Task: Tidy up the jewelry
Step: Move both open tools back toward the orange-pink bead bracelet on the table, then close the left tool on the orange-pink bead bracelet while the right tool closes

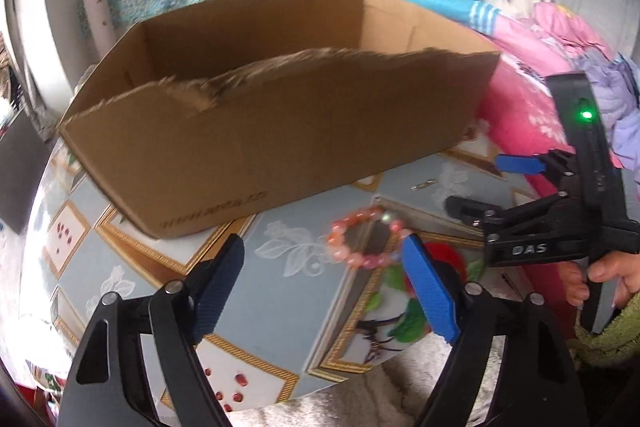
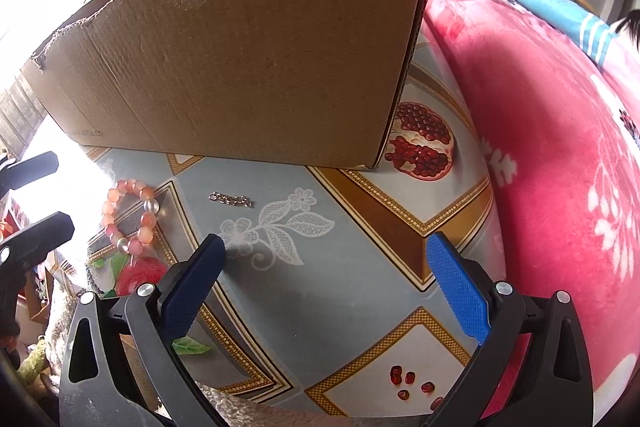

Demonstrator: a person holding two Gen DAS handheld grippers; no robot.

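Since both grippers, left gripper (image 1: 324, 269) and right gripper (image 2: 326, 275), are spread wide and empty, I'd pinch that light, floppy bead bracelet (image 1: 366, 237) across its near strand, near the cardboard box (image 1: 280, 131).

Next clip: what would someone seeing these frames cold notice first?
The big torn-edged cardboard box fills the back of the patterned table. In front of it lie a pink bead bracelet and, to its right, a short metal chain. Both the left gripper and the right gripper are open and empty; a pink blanket lies right.
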